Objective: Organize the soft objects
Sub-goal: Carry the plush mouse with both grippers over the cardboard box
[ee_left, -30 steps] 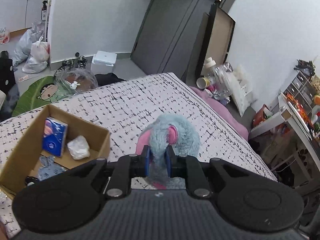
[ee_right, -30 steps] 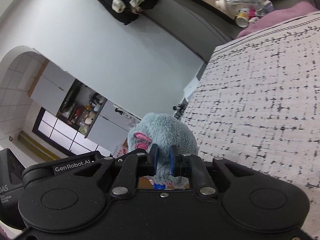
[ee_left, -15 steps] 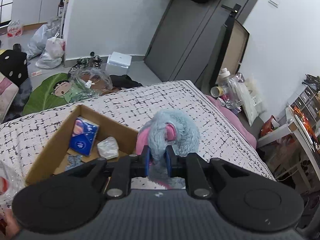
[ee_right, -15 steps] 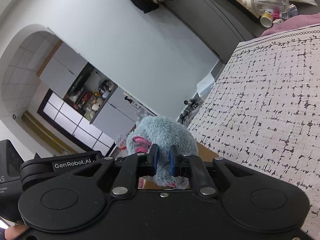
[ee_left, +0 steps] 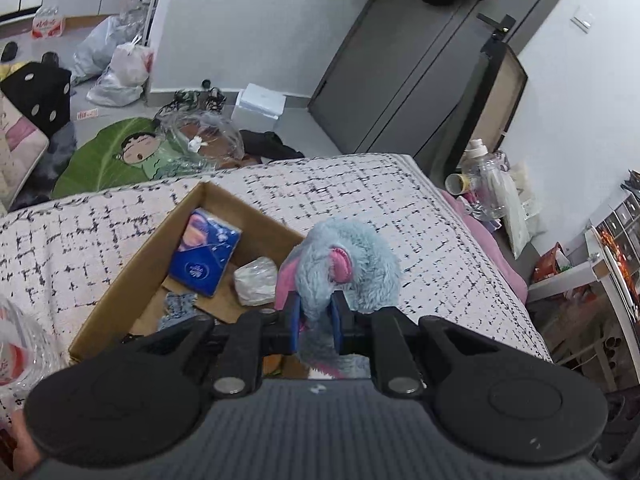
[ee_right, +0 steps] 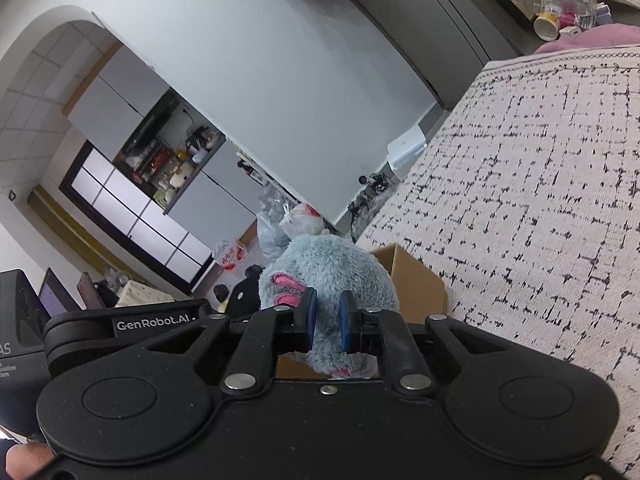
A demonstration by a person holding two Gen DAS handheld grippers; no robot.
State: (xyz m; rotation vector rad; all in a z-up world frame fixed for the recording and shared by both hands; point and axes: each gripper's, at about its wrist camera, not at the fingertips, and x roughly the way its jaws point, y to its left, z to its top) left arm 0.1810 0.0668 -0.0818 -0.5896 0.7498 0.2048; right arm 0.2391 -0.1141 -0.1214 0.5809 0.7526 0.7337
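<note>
A fluffy blue-grey plush toy with pink ears point(ee_left: 352, 264) hangs in the air over the right edge of an open cardboard box point(ee_left: 132, 280). My left gripper point(ee_left: 316, 316) is shut on the plush. My right gripper point(ee_right: 327, 322) is shut on the same plush point(ee_right: 332, 276) from another side, and the box corner point(ee_right: 416, 280) shows just behind it. The box holds a blue tissue pack point(ee_left: 204, 256), a crumpled white bag point(ee_left: 256, 280) and a bluish cloth point(ee_left: 176, 308).
The box sits on a bed with a white, black-flecked cover point(ee_left: 380, 200). A clear plastic bag point(ee_left: 16, 344) lies at the left edge. Beyond the bed, bags, a green leaf cushion point(ee_left: 108, 156) and a white box point(ee_left: 260, 100) clutter the floor. Bottles point(ee_left: 484, 176) stand at the right.
Both grippers have carried the plush to the left, from over the bed cover to over the box's right edge. The box now fills more of the left wrist view.
</note>
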